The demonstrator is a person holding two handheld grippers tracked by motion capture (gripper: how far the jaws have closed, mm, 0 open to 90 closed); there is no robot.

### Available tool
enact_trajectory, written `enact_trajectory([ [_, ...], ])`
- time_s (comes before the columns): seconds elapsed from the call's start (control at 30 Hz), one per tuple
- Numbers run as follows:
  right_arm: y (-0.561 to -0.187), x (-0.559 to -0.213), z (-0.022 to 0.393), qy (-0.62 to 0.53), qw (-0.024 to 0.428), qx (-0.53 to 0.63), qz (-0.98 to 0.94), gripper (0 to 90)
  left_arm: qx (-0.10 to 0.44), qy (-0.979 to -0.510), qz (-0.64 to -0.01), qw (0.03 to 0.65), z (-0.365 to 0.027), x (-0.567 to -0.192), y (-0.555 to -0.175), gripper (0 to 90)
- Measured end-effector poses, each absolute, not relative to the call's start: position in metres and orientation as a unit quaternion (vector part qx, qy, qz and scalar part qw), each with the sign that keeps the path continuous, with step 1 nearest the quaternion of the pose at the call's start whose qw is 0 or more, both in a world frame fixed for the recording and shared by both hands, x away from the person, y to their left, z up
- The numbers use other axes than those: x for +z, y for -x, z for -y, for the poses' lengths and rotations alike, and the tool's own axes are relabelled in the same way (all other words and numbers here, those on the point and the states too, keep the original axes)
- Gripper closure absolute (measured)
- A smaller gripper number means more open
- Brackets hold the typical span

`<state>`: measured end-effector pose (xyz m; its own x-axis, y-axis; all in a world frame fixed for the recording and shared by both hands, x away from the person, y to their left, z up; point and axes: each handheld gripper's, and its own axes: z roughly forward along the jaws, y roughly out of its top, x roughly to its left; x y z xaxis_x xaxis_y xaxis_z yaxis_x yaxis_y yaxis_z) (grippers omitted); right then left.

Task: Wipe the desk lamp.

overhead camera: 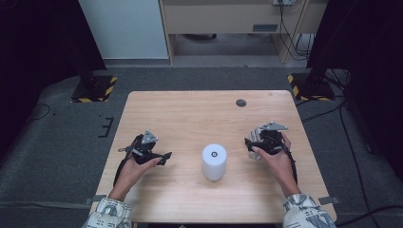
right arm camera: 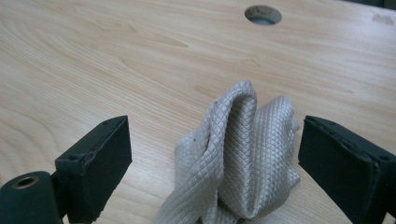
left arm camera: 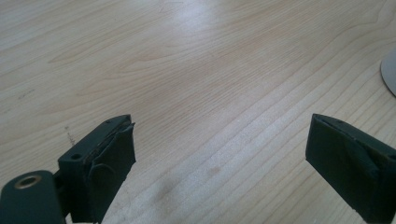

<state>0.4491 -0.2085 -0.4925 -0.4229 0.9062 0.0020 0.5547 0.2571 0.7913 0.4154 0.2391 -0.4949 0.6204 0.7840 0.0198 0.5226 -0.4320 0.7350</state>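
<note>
A crumpled grey-white cloth (right arm camera: 247,154) with a diamond weave stands bunched up on the wooden table (overhead camera: 190,114), at its right side (overhead camera: 257,135). My right gripper (right arm camera: 212,154) is open around it, with the jaws wide on either side and the left pad well clear of the fabric. In the high view the right gripper (overhead camera: 250,143) is low over the cloth, held by a hand. My left gripper (left arm camera: 219,154) is open over bare wood with nothing between its jaws; in the high view the left gripper (overhead camera: 164,158) sits at the table's left.
A white cylinder (overhead camera: 214,161) stands upright on the table between the two hands; its edge (left arm camera: 390,74) appears at the right of the left gripper view. A round cable hole (overhead camera: 241,102) lies near the far edge (right arm camera: 263,14). Stand bases flank the table's far corners.
</note>
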Motion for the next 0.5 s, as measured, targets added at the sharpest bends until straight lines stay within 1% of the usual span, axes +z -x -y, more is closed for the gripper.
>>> enact_trajectory([
  [0.17, -0.438, -0.484, 0.209, -0.473, 0.232, 0.384, -0.758, 8.2, 0.174, -0.824, -0.404, 0.358, -0.242, -0.496, -0.410, 6.9],
  [0.27, -0.431, -0.483, 0.212, -0.472, 0.231, 0.390, -0.756, 8.3, 0.181, -0.824, -0.405, 0.353, -0.243, -0.496, -0.406, 6.3],
  [0.5, -0.404, -0.496, 0.226, -0.474, 0.212, 0.390, -0.760, 8.2, 0.181, -0.826, -0.413, 0.338, -0.251, -0.504, -0.397, 6.1],
])
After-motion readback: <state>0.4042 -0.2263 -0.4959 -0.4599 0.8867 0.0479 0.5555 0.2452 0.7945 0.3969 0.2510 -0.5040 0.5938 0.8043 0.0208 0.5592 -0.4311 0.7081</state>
